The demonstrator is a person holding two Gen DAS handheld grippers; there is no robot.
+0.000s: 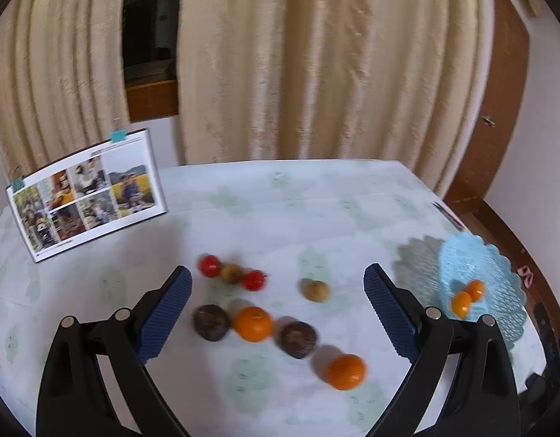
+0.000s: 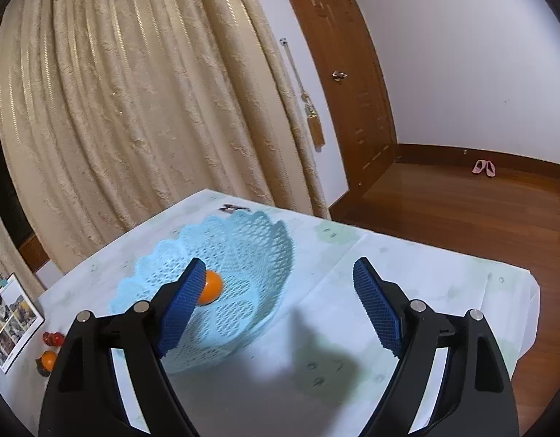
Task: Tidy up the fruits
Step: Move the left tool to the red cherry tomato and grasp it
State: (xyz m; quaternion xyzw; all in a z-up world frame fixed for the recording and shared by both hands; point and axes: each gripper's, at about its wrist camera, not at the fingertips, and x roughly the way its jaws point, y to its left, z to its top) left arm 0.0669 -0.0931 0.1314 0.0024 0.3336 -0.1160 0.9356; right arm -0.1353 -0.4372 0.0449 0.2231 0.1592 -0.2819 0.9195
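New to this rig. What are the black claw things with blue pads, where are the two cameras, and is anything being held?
No robot arm here: a person holds a two-finger gripper in each hand, with a fisheye camera on each gripper looking forward along its fingers. The black prongs with blue pads are those fingers.

The left wrist view shows the left gripper open and empty above a table with loose fruit: two oranges, two dark round fruits, two small red ones and two brownish ones. A photo card stands at the back left.

The right wrist view shows the right gripper, also open and empty, over a light blue lattice basket. The left view shows two small orange fruits in the basket; the right view shows one, partly behind a pad.
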